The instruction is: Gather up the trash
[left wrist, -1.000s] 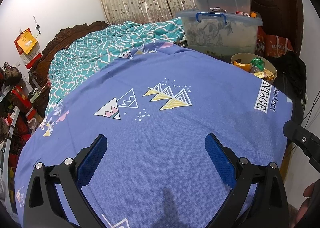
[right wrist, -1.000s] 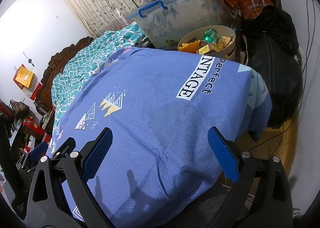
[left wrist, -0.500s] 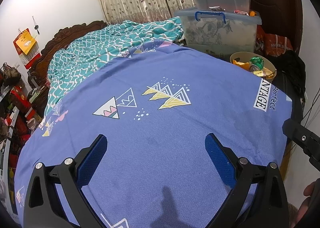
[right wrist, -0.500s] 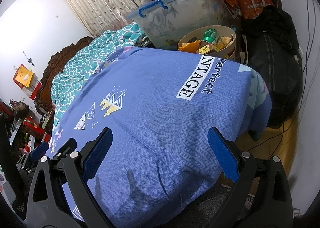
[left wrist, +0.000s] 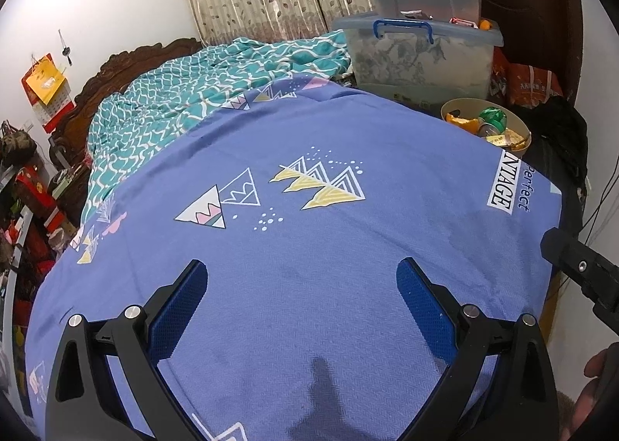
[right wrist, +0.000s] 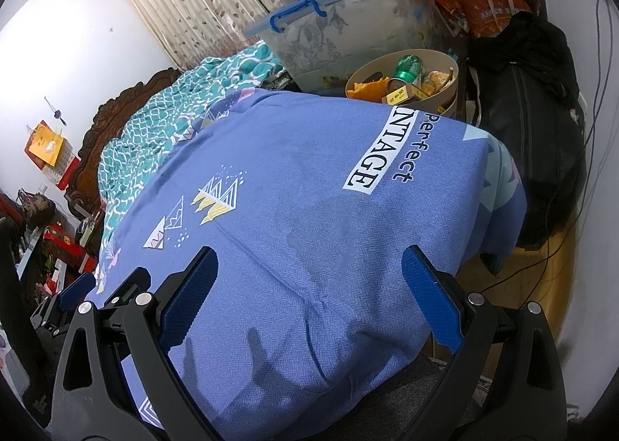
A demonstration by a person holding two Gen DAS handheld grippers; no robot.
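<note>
Two containers stand out at the far right corner of the bed (left wrist: 309,286). First, a round tan bin (right wrist: 450,71), just past the edge of the blue bedspread (right wrist: 309,208) printed with "Perfect" and a partly hidden word ending "NTAGE"; it holds the collected trash: a crumpled green bottle (right wrist: 406,67), orange peel (right wrist: 365,88), a small yellow carton (right wrist: 400,94) and further yellowish wrappers too jumbled to tell apart. In the left wrist view the same bin (left wrist: 522,127) is half cut off by the bedspread's edge. Second, a clear lidded storage box (left wrist: 418,54) with a blue handle, just behind the bin; its contents read only as pale, cloudy shapes through the wall, and small packets lie on its lid. Another clear tub sits on top, cut off by the frame. A teal patterned quilt (left wrist: 193,100) is bunched toward the carved headboard. A black bag (right wrist: 541,154) slumps beside the bed, with an orange packet (right wrist: 491,7) behind it, print unreadable. Left hand-held gripper (left wrist: 301,301): fingers spread wide, empty, above the bedspread. Right hand-held gripper (right wrist: 309,294): likewise spread wide, holding nothing, over the bed's near corner. Clutter along the left wall is too dim to identify.
</note>
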